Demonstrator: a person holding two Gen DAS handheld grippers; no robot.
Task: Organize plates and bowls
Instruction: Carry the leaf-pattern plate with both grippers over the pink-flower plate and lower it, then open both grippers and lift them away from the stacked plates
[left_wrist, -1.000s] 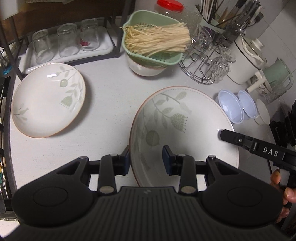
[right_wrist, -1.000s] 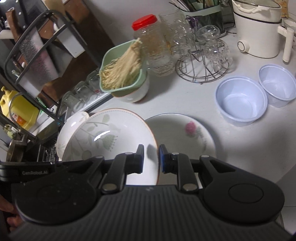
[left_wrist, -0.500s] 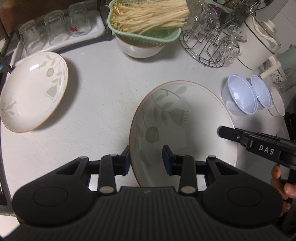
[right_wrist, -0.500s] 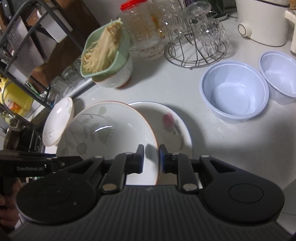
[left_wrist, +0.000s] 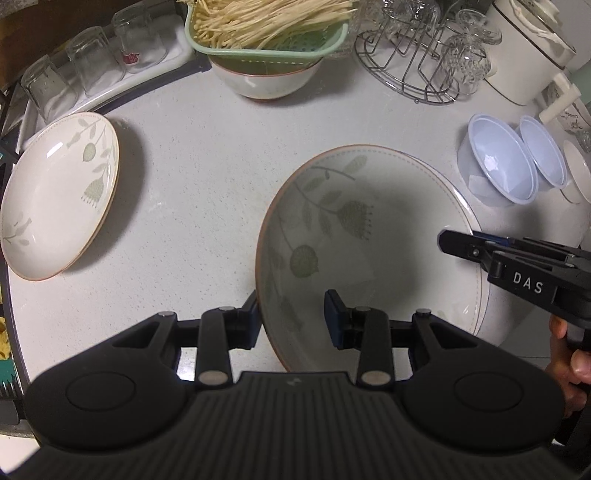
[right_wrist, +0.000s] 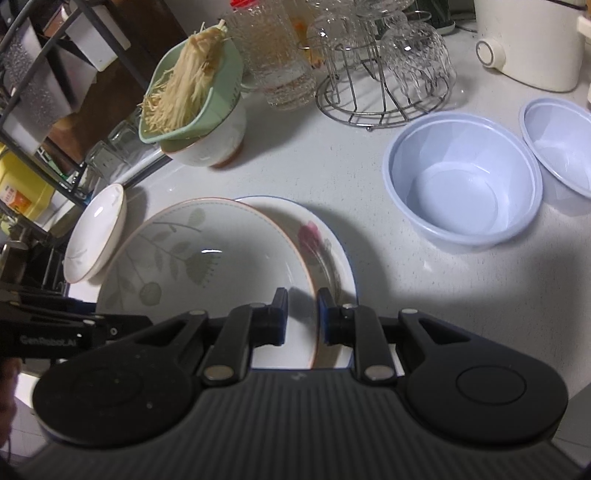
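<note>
A large leaf-pattern plate (left_wrist: 369, 236) is held between both grippers, low over a rose-pattern plate (right_wrist: 325, 251) on the white counter. My left gripper (left_wrist: 291, 317) is shut on the leaf plate's near-left rim. My right gripper (right_wrist: 301, 317) is shut on its opposite rim; it also shows in the left wrist view (left_wrist: 454, 243). A second leaf-pattern plate (left_wrist: 59, 192) lies at the left. Two pale blue plastic bowls (right_wrist: 465, 181) stand at the right.
A green colander of noodles on a ceramic bowl (left_wrist: 266, 48) stands at the back. A wire rack of glasses (left_wrist: 424, 55), a white pot (left_wrist: 532, 48), and a tray of tumblers (left_wrist: 85, 66) line the back. A dark shelf frame (right_wrist: 44, 74) stands left.
Both grippers have lowered the leaf plate toward the rose-pattern plate and moved forward, so the counter items look larger. The grip on both rims is unchanged.
</note>
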